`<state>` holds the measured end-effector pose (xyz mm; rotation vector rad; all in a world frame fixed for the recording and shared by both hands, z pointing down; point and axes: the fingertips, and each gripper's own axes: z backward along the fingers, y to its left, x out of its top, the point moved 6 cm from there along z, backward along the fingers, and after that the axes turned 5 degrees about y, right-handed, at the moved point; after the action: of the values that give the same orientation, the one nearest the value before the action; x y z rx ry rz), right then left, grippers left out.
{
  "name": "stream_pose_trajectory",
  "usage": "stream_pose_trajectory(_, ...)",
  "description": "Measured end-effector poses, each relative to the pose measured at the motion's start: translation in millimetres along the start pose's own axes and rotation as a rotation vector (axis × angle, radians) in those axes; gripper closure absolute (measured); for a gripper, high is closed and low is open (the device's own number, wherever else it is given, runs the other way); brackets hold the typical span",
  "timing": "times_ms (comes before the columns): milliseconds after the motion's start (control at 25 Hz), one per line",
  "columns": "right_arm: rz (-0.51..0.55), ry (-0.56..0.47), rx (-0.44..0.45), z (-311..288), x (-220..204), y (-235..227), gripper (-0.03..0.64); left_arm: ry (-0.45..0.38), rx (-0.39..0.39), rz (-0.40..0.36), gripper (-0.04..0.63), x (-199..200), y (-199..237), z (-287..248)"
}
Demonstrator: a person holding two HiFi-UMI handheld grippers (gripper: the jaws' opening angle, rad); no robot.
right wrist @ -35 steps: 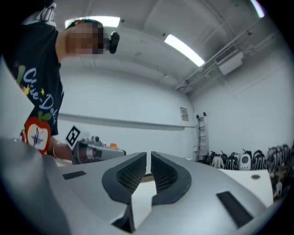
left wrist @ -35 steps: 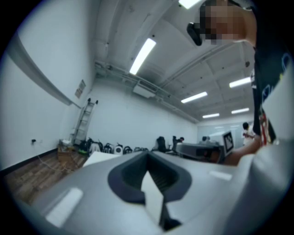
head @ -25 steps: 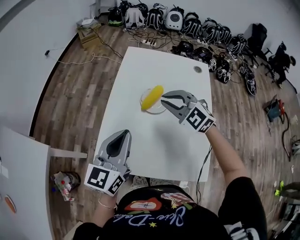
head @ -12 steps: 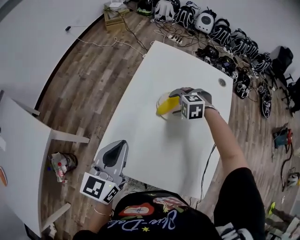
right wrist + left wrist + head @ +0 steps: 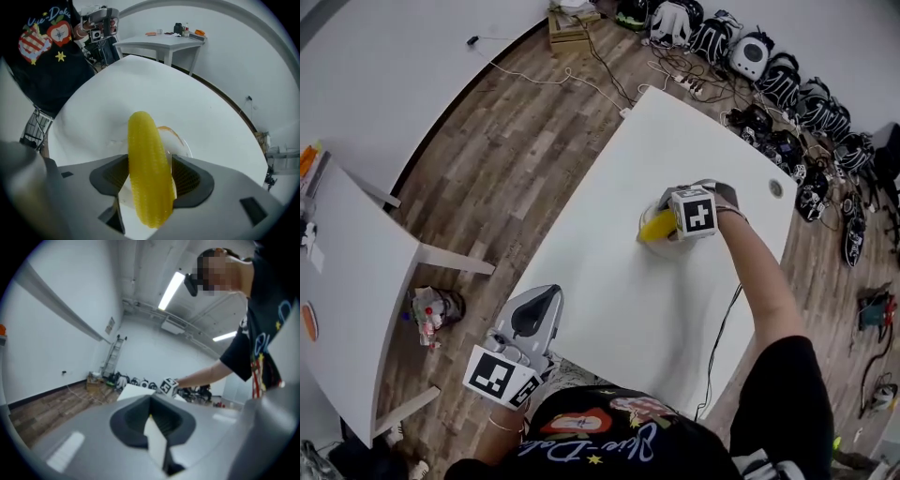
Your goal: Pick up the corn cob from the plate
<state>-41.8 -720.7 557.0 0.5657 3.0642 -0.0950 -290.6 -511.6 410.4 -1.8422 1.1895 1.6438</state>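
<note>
A yellow corn cob (image 5: 147, 168) lies on a small clear plate (image 5: 182, 142) on the white table (image 5: 609, 291). My right gripper (image 5: 150, 177) points straight down over it. Its jaws are opening, and the cob lies between the two pads, close to both. From the head view the marker cube hides most of that gripper (image 5: 668, 227), and only the cob's left end (image 5: 655, 227) and a bit of plate rim (image 5: 641, 223) show. My left gripper (image 5: 547, 292) hovers shut and empty off the table's near corner, and it also fills the bottom of the left gripper view (image 5: 151, 401).
A second white table (image 5: 347, 300) stands at the left, with a small bag (image 5: 431, 309) on the wooden floor beside it. Several backpacks (image 5: 769, 70) and cables line the far wall. A cable (image 5: 722, 328) hangs off the table's right edge.
The right gripper has swung from level above the plate to pointing down and dropped over the corn cob. The left gripper has sunk slightly.
</note>
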Motion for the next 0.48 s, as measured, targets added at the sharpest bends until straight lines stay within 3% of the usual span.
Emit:
stream_pose_trajectory(160,0.004,0.001,0.014,1,1,-3,0.341,-0.005,-0.002,-0.008,0.607,4,1,-6)
stream_pose_trajectory(240,-0.051,-0.027,-0.019,3,-1,-1,0.348,-0.002,-0.011,-0.009,0.607,6,0,-9)
stream_pose_trajectory(360,-0.32,-0.183,-0.099,6,-12,6,0.35,-0.003,-0.024,-0.012,0.607,5,-3,-10)
stream_pose_trajectory(480,-0.669,-0.443,-0.208,22,-32,19,0.35,-0.03,-0.053,-0.031,0.607,14,-7,-13)
